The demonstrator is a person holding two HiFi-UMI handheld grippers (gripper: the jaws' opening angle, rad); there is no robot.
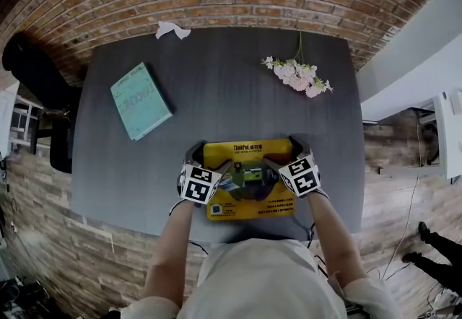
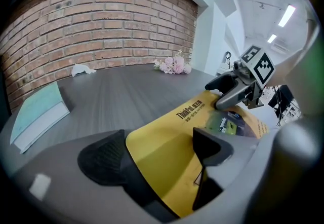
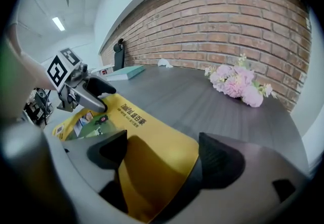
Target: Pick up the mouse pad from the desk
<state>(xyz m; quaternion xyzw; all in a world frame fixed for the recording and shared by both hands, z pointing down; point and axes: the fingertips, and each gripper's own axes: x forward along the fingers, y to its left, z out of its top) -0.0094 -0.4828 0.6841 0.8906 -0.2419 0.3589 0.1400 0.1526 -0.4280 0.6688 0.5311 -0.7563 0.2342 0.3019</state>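
A yellow mouse pad [image 1: 249,198] with black print lies near the front edge of the dark grey desk [image 1: 231,86]. My left gripper [image 1: 211,159] straddles its left side and my right gripper [image 1: 283,154] its right side. In the left gripper view the pad [image 2: 162,152] runs between the left gripper's [image 2: 157,154] two spread jaws, its black underside against the left jaw. The right gripper view shows the pad [image 3: 152,152] the same way, between the right gripper's [image 3: 164,154] spread jaws. Both grippers are open, and the pad's near part curls upward.
A teal book [image 1: 141,101] lies at the desk's left. Pink flowers [image 1: 297,76] rest at the far right, and a crumpled white paper [image 1: 172,30] at the far edge by the brick wall. A black chair [image 1: 32,68] stands left of the desk.
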